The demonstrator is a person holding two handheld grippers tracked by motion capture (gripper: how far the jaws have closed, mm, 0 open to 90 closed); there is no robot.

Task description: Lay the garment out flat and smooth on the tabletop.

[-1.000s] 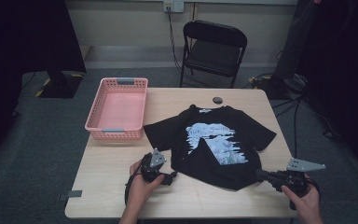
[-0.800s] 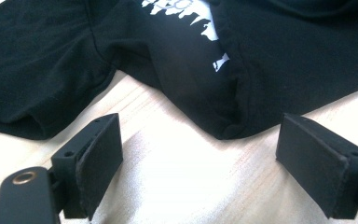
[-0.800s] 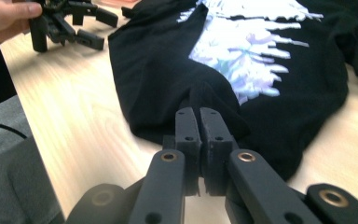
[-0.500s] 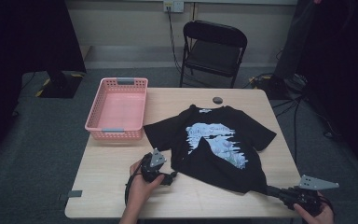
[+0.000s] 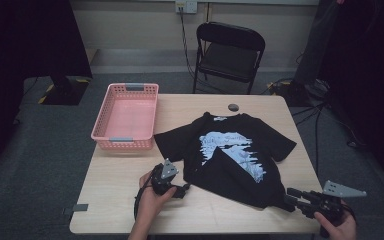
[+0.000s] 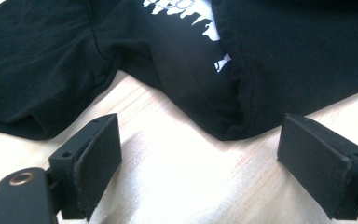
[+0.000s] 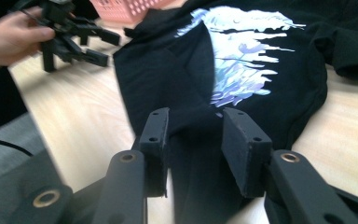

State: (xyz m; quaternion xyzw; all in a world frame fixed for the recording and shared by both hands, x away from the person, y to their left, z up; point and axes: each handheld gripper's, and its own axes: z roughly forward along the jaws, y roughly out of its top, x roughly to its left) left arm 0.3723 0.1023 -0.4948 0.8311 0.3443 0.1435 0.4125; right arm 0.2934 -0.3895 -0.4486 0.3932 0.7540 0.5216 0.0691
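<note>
Lying flat at the surface [image 5: 115,185] centre, the black T-shirt [image 5: 230,155] is flanked by both grippers. The left gripper [image 5: 177,190], at its 8 o'clock, is held wide open on nothing. The right gripper [image 5: 292,199], at 5 o'clock, has just been opening; the hem lies loosely between its jaws.

The T-shirt [image 5: 235,155] lies mid-table [image 5: 120,200], the basket [image 5: 127,117] at its left edge, a small, perhaps round, object [image 5: 233,106] behind the collar.
</note>
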